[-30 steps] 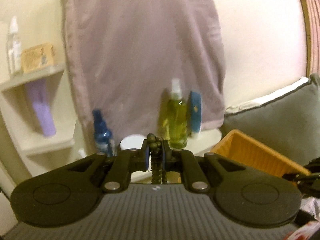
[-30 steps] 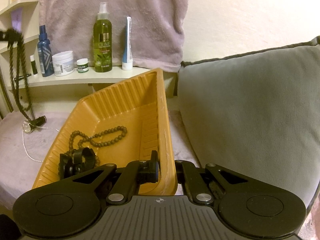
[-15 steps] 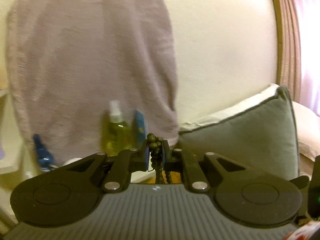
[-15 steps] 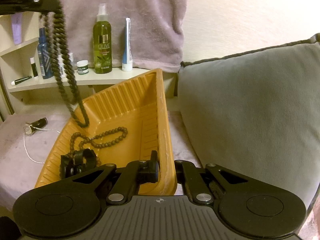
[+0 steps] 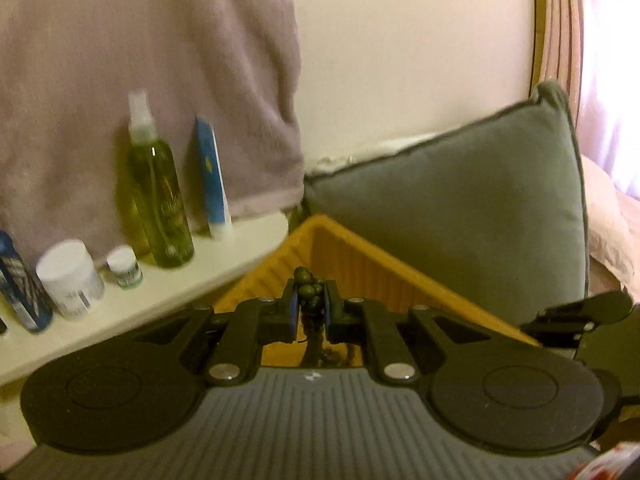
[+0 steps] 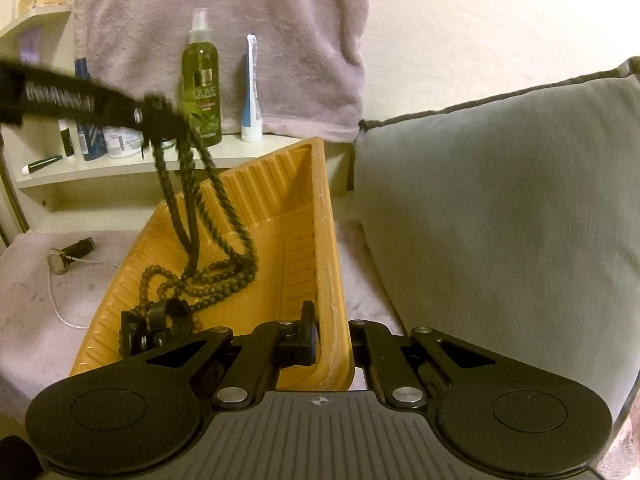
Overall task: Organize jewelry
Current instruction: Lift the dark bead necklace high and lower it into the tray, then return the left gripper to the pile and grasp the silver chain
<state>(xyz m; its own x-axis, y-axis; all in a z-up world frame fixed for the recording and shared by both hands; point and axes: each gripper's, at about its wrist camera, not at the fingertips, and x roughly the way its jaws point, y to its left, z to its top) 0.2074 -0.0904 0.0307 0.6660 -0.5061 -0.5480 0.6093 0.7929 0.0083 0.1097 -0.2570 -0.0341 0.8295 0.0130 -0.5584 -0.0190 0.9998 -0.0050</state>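
My left gripper (image 5: 310,300) is shut on a dark bead necklace (image 5: 309,290). In the right wrist view the left gripper (image 6: 154,114) is above the orange tray (image 6: 276,200), and the necklace (image 6: 208,208) hangs from it with its lower loops touching the tray floor. A brown bead necklace (image 6: 208,284) and a black clip-like item (image 6: 156,326) lie in the tray. My right gripper (image 6: 334,340) is shut on the tray's near right rim. A watch (image 6: 70,254) with a thin chain lies on the cloth left of the tray.
A grey cushion (image 6: 500,220) stands right of the tray. A white shelf (image 6: 132,164) behind holds a green spray bottle (image 6: 201,88), a blue-white tube (image 6: 251,92), jars and a blue bottle. A mauve towel (image 6: 224,20) hangs on the wall.
My left gripper has carried the dark necklace rightwards and down, from left of the tray to over it; its loops now reach the tray floor. The right gripper has not moved.
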